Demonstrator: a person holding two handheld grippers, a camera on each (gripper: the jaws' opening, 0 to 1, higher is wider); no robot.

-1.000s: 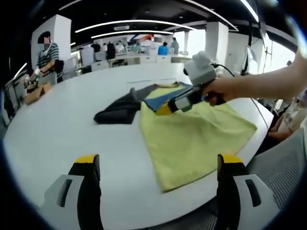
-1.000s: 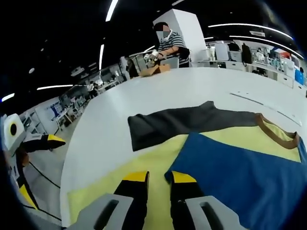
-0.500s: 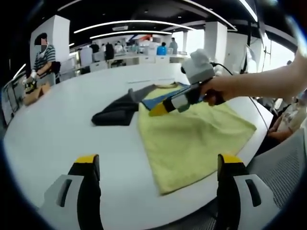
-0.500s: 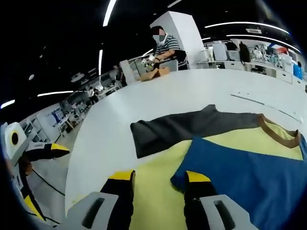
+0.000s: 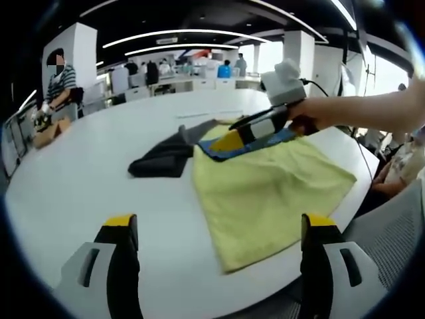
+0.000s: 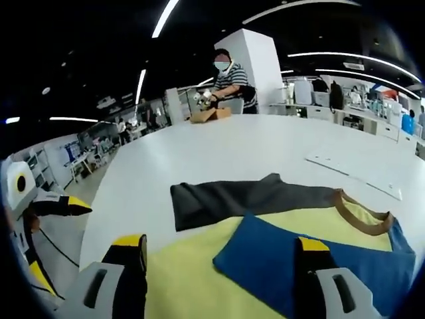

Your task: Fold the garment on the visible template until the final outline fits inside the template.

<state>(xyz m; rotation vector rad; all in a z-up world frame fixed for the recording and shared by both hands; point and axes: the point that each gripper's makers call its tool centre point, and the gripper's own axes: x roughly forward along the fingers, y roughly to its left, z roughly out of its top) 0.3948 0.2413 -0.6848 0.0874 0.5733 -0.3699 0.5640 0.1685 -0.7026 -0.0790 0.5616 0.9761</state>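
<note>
Right gripper (image 6: 219, 249) jaws wide apart, blue sleeve (image 6: 312, 262) lying between the fingers. Left gripper (image 5: 216, 229) jaws spread; yellow garment (image 5: 265, 189) ahead.

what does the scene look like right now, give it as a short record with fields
surface: white table
garment: yellow shirt lying flat, with a brown collar
sleeves: grey sleeve spread to one side; blue sleeve folded over the yellow body
left gripper: open, held back from the garment near the table edge
right gripper: open, above the blue sleeve
background: person in a striped top at the far side of the table
</note>
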